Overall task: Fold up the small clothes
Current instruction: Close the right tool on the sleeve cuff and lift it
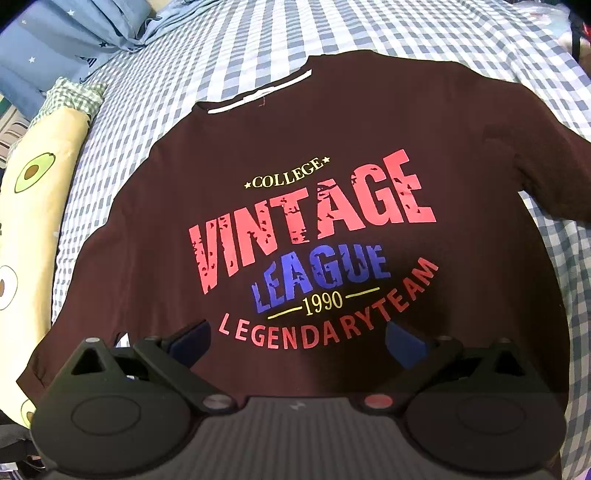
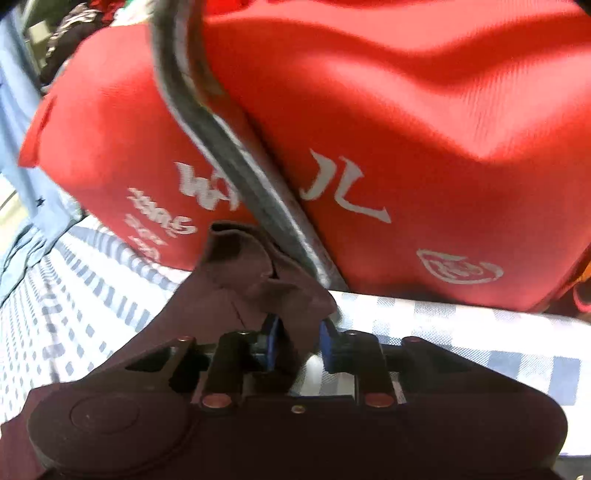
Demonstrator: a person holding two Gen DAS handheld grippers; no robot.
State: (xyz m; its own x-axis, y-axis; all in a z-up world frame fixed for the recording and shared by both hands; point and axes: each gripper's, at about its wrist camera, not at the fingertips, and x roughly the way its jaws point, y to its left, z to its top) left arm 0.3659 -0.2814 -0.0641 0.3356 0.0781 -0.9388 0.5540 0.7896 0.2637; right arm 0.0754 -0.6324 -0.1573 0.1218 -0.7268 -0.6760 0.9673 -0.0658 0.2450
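T-shirt (image 1: pixel 332 147): "VINTAGE LEAGUE" ("1990")

Left gripper (image 1: pixel 297 338): black two-finger tool with blue pads, lower centre of frame, jaws spread wide, holding nothing.
Right gripper (image 2: pixel 297 341): same black build, lower centre of frame, blue pads pinching a fold of maroon cloth (image 2: pixel 273 273).

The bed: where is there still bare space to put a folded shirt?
Bare checked sheet lies beyond the shirt's collar, bordered by the blue star-print fabric. Another strip runs beside the avocado-print pillow. It is crowded by the red bag.
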